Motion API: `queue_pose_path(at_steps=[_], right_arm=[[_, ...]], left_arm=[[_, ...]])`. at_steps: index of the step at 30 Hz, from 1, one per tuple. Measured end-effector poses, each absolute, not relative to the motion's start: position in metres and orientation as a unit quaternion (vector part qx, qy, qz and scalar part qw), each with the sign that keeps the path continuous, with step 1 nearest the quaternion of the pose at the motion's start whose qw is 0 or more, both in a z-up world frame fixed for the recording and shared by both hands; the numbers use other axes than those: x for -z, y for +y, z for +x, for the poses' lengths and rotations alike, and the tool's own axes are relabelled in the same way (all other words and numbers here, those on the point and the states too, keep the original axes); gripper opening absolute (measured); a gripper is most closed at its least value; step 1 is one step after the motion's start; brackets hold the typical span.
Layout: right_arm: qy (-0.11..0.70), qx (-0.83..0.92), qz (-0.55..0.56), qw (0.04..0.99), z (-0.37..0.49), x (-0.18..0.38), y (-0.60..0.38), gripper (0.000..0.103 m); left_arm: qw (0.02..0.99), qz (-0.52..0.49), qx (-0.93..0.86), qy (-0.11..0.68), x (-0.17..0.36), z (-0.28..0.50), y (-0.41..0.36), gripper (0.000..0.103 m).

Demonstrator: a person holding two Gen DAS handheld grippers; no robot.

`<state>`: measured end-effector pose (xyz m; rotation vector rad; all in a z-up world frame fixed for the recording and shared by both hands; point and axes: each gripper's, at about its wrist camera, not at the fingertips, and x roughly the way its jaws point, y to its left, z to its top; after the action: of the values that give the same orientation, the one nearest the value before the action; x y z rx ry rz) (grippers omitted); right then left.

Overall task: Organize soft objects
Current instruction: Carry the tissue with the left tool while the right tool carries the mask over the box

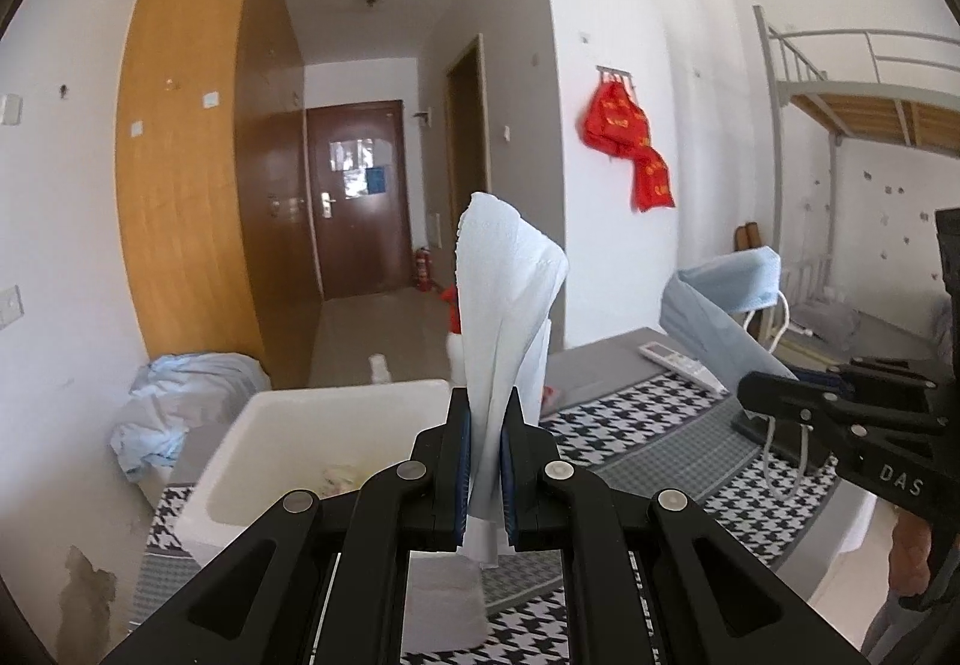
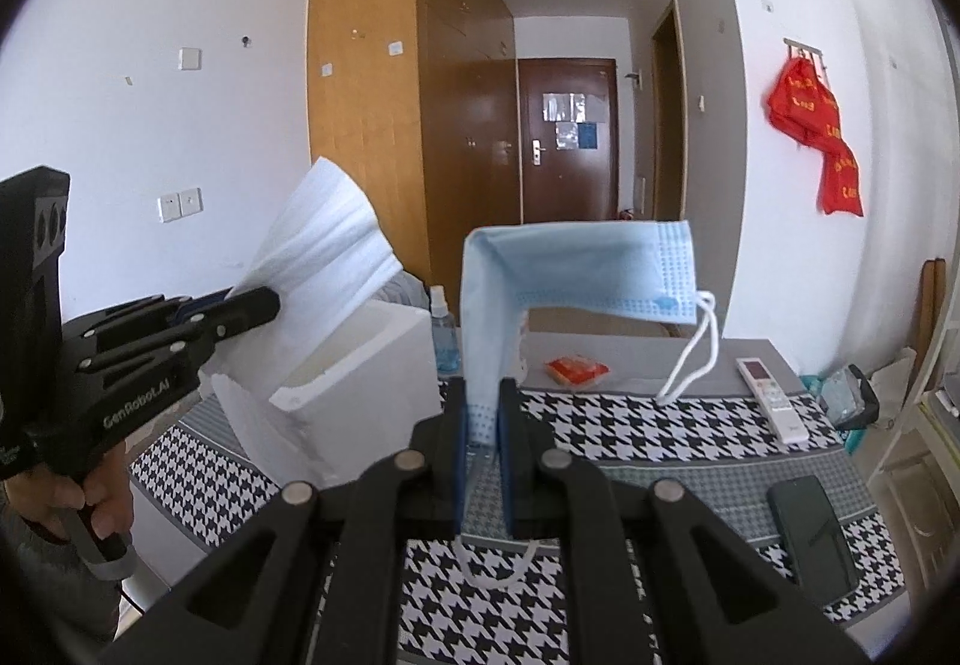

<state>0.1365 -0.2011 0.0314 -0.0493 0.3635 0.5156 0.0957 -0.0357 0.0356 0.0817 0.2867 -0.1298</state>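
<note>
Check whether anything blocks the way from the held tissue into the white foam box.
Nothing visible does. The left gripper holds the tissue up just past the foam box, whose top is open.

Bright, even daylight fills both views, sharp at centre, with strong fisheye bending and dark vignetted corners.

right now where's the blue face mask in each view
Left wrist view: the blue face mask is at mid right, held up over the table by the right gripper.
Right wrist view: the mask is at centre, clamped in that gripper, its free end drooping right.
Shared landmark: the white foam box, left of the mask in both.
</note>
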Motion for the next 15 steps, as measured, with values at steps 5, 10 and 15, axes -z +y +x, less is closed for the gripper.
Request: queue_pose_path(at_steps=[5, 10, 15], right_arm=[[0.174, -0.271, -0.030, 0.946, 0.139, -0.035, -0.186, 0.012], [0.179, -0.294, -0.036, 0.938, 0.148, -0.037, -0.168, 0.012], [0.179, -0.319, -0.046, 0.930, 0.153, -0.038, -0.149, 0.012]], left_arm=[[0.989, 0.037, 0.044, 0.138, -0.038, 0.096, -0.025, 0.009], [0.990, 0.031, 0.021, 0.138, -0.039, 0.096, -0.012, 0.009], [0.990, 0.027, -0.004, 0.140, -0.039, 0.096, 0.002, 0.009]])
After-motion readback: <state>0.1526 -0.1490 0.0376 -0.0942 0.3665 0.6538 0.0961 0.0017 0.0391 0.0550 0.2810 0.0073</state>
